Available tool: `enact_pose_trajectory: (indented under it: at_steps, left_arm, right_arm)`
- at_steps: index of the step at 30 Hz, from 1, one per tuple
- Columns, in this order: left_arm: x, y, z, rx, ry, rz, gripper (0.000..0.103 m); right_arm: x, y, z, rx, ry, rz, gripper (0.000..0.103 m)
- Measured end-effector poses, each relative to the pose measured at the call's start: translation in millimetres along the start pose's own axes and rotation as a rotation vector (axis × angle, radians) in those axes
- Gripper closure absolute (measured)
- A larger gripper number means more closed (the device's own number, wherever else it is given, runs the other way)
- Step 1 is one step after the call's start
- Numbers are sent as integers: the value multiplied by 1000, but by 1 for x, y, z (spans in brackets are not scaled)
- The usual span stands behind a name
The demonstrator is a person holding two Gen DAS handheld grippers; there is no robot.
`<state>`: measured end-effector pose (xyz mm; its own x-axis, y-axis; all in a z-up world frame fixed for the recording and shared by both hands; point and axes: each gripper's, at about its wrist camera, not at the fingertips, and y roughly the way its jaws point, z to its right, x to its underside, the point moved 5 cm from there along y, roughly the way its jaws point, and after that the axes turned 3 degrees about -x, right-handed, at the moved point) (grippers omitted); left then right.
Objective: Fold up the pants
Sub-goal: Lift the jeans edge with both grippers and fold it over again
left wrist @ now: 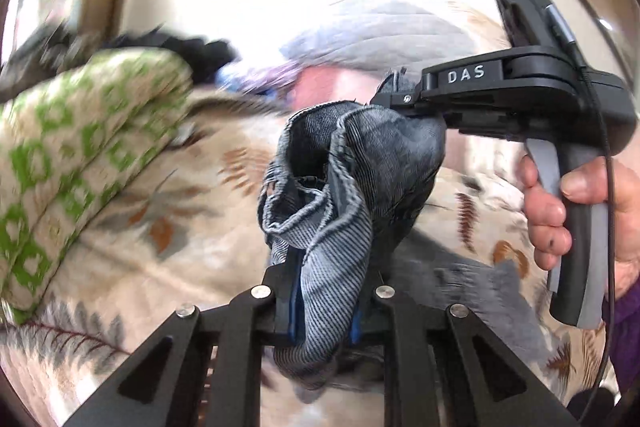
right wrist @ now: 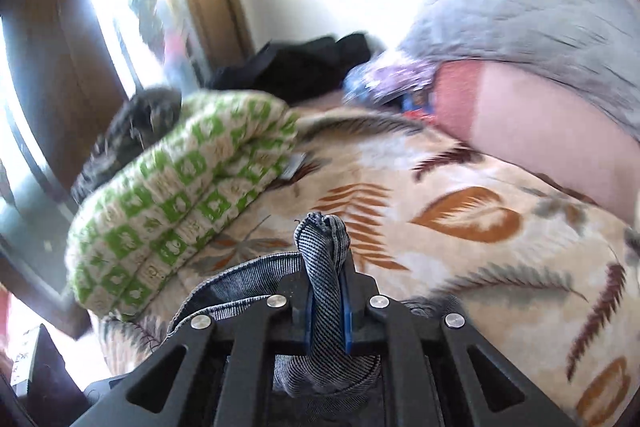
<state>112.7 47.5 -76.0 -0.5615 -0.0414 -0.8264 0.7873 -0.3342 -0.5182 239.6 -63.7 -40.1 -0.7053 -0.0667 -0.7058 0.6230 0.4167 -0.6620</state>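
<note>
Denim pants pinched, both fingers (closed)

A bed under a cream leaf-print cover carries a folded green-and-cream quilt, dark clothes and a grey quilted blanket.

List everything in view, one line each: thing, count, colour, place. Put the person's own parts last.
pants: one, blue-grey denim, bunched between both grippers above the bed.
bedspread: one, cream with rust and grey leaves, covering the bed.
folded blanket: one, green and cream check, left on the bed.
dark clothing: one heap, black, far end by the wall.
grey quilted cover: one, grey, upper right.
pink pillow: one, pink, under the grey cover.
left gripper: one, black, shut on the pants.
right gripper: one, black, shut on the pants.
hand: one, on the right gripper's handle.
</note>
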Motion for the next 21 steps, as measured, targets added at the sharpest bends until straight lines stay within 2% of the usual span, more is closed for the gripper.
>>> enact_pose_trajectory:
  at_steps: [5, 9, 12, 15, 21]
  left_arm:
    - [7, -13, 84, 114, 153, 10, 85]
    - [31, -4, 162, 218, 301, -65, 86]
    - [49, 5, 208, 246, 398, -94, 86]
    - [66, 17, 238, 267, 446, -142, 86]
    - [94, 42, 266, 236, 528, -214, 86]
  right_arm:
    - [23, -73, 67, -5, 139, 80, 93]
    - [47, -113, 125, 4, 228, 128, 93]
    - [64, -134, 163, 6, 293, 153, 93]
    - [88, -145, 205, -4, 373, 166, 93]
    - [136, -141, 263, -48, 514, 179, 92]
